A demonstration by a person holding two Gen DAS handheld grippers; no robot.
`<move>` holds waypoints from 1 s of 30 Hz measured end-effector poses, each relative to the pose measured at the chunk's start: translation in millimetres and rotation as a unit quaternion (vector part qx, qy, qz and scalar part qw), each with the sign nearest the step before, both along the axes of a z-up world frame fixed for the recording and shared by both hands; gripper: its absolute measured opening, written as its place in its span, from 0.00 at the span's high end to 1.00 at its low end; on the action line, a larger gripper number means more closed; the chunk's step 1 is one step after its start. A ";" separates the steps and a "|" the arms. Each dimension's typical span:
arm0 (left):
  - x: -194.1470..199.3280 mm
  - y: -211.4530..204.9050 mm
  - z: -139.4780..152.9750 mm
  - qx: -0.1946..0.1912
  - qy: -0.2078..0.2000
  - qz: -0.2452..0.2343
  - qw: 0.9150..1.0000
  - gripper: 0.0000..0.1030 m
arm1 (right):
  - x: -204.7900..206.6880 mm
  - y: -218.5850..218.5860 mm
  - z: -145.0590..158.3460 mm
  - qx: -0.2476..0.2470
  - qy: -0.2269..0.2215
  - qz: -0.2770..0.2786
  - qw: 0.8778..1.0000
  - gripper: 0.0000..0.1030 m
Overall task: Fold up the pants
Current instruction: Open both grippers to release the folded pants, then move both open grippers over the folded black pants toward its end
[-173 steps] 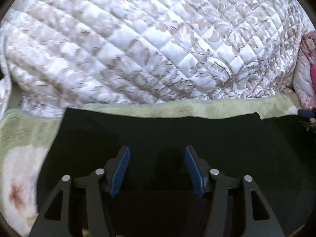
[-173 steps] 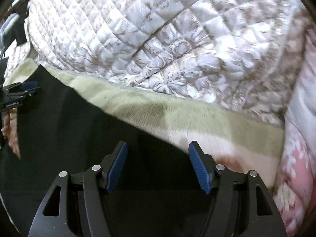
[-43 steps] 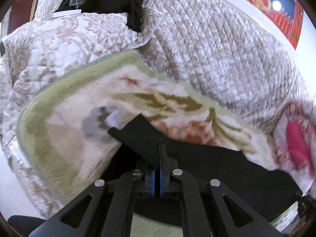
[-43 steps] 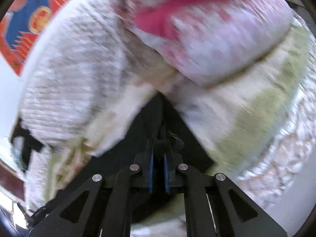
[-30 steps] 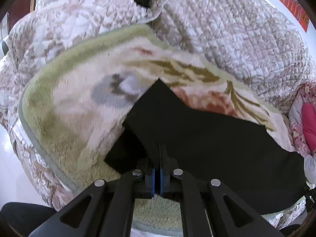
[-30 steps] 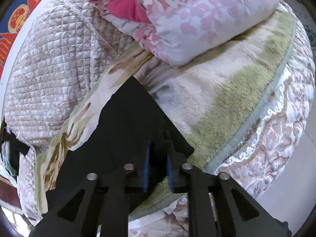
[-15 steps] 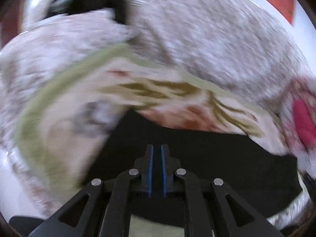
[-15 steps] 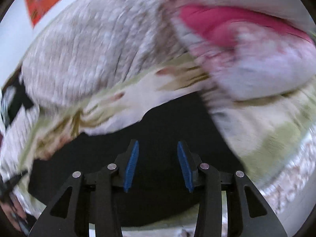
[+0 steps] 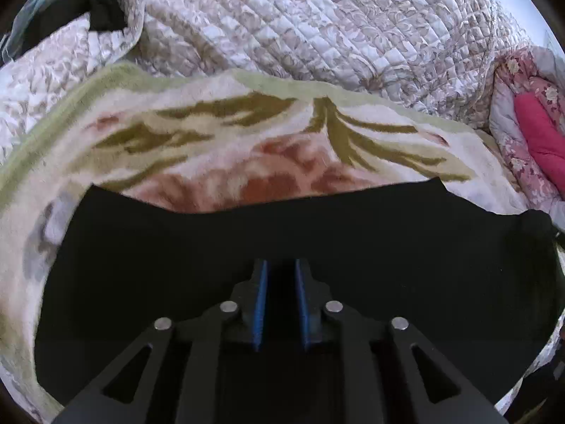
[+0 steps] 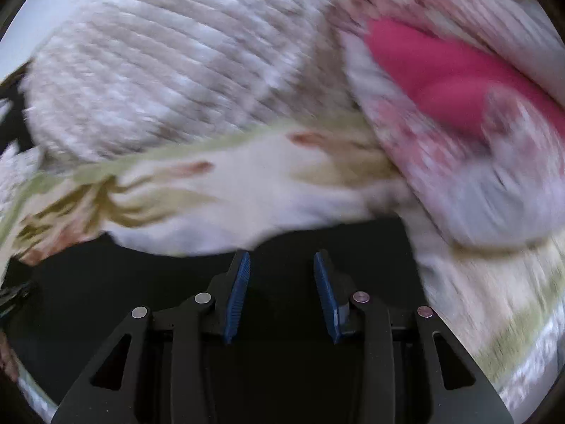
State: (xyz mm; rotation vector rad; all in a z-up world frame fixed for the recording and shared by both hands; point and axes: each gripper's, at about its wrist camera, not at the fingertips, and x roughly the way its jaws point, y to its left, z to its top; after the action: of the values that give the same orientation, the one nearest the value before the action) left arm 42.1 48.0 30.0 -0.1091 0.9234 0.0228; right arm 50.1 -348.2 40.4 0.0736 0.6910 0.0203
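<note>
The black pants (image 9: 388, 247) lie flat as a wide dark band across the floral blanket (image 9: 247, 148), their far edge running left to right. My left gripper (image 9: 280, 263) hovers over the middle of the cloth. Its jaws are opening, a narrow gap shows between the blue pads, and no fold of cloth is pinched there. The right wrist view is blurred by motion. There my right gripper (image 10: 281, 256) stands over the pants (image 10: 141, 282) near their far edge. Its pads are well apart though closing slightly, with nothing gripped between them.
A quilted beige bedspread (image 9: 317, 28) rises behind the blanket. A pink and red flowered duvet (image 9: 536, 134) is bundled at the right, close beside the pants' end (image 10: 459, 88). Dark clothes (image 9: 102, 7) lie at the far left corner.
Both grippers were shut on corners of the pants a second ago; both have let go and their pads stand apart. The pants now lie spread flat, and both views have rolled and shifted sideways.
</note>
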 end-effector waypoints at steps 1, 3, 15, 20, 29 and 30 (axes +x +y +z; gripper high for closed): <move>0.9 0.1 0.9 -0.002 -0.003 0.001 1.000 0.82 | 4.4 8.1 0.1 -0.012 0.001 0.007 1.000 0.63; 3.8 1.3 -0.6 0.002 -0.002 0.006 1.000 0.82 | 19.6 17.6 -10.6 -0.021 0.030 0.007 0.999 0.63; 3.1 13.0 0.8 0.027 -0.018 0.036 0.999 0.67 | 11.3 32.1 -9.7 -0.022 0.019 0.018 0.999 0.62; -11.0 4.4 10.0 0.033 -0.036 0.023 0.999 0.67 | -12.9 65.1 -7.6 -0.004 0.019 0.081 0.997 0.62; -38.5 -26.7 4.9 0.029 -0.027 -0.029 0.999 0.67 | -57.5 136.0 -38.1 -0.043 0.056 0.184 0.980 0.59; -38.7 -29.7 1.4 0.027 -0.020 -0.036 0.999 0.67 | -60.3 139.9 -40.3 -0.057 0.047 0.185 0.980 0.56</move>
State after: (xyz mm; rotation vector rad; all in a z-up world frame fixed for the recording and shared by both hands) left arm 3.3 18.3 31.3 -0.0253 0.8865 -0.0204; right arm -10.2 -208.3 0.1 -0.1660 0.7906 0.3369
